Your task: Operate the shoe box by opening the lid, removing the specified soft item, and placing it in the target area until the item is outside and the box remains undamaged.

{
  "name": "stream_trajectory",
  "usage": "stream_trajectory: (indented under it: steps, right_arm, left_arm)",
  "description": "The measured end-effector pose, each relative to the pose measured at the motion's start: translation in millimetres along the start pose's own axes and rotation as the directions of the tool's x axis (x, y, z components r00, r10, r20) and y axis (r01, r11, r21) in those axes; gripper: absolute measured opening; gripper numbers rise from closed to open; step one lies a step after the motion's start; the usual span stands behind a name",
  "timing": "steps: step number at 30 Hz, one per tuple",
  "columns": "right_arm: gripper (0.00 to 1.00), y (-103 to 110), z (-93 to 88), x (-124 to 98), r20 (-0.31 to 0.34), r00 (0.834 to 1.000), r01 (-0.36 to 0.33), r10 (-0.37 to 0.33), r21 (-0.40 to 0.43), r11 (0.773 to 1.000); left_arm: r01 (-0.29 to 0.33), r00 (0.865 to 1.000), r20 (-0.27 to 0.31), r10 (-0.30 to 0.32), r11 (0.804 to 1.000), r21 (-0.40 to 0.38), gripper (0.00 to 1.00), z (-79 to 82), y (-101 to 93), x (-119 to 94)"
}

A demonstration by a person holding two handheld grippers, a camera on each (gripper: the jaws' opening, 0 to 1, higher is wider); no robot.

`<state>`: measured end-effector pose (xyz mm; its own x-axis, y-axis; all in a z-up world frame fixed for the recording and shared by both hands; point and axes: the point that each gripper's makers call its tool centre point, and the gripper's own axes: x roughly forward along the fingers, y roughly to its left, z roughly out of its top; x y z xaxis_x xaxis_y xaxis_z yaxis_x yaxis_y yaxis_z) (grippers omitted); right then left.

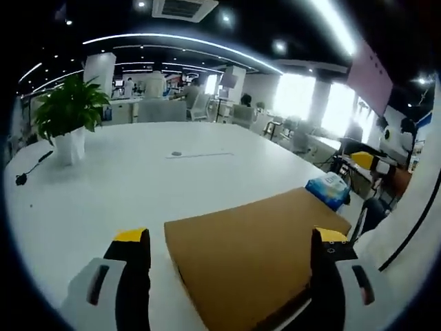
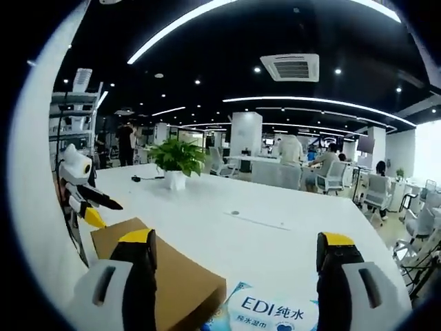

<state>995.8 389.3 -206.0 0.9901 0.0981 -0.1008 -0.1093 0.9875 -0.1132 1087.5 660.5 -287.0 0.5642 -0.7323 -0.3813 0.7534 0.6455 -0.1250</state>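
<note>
A brown cardboard shoe box (image 1: 255, 265) lies on the white table (image 1: 138, 172) with its lid flat and shut. My left gripper (image 1: 230, 238) stands open, its two yellow-tipped jaws on either side of the box's near end, above the lid and not touching it. In the right gripper view the same box (image 2: 182, 286) sits low on the left, partly behind one jaw. My right gripper (image 2: 238, 240) is open with nothing between its jaws. The left gripper (image 2: 79, 185) shows as a white and yellow shape at the left edge. The box's contents are hidden.
A blue packet of wet wipes (image 1: 327, 187) (image 2: 269, 314) lies just past the box's far corner. A potted plant (image 1: 69, 114) (image 2: 178, 160) and a black cable (image 1: 31, 169) sit at the table's far side. Office chairs and people are beyond the table.
</note>
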Motion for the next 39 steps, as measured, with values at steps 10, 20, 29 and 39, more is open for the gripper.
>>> stream_trajectory:
  steps: [10,20,29,39]
  right_arm:
    - [1.0,16,-18.5,4,-0.006,1.0,-0.027,0.027,0.032,0.999]
    - [1.0,17,-16.5,4,-0.018,1.0,-0.009,0.009,0.016,1.0]
    - [0.99,14,-19.6,1,-0.03,0.999,0.016,-0.016,0.024,1.0]
    - [0.99,19,-21.0,0,-0.042,0.999,0.003,-0.003,0.02,1.0]
  left_arm:
    - [-0.027,0.996,0.082,0.021,0.997,0.067,0.99,6.5,-6.3,0]
    - [0.008,0.997,0.078,-0.018,0.992,0.127,0.99,14.4,-13.2,5]
    - [0.026,0.999,0.045,-0.029,0.997,0.066,0.99,2.9,-8.1,1]
    - [0.042,0.998,0.051,-0.043,0.999,0.028,0.99,0.7,-10.9,-3]
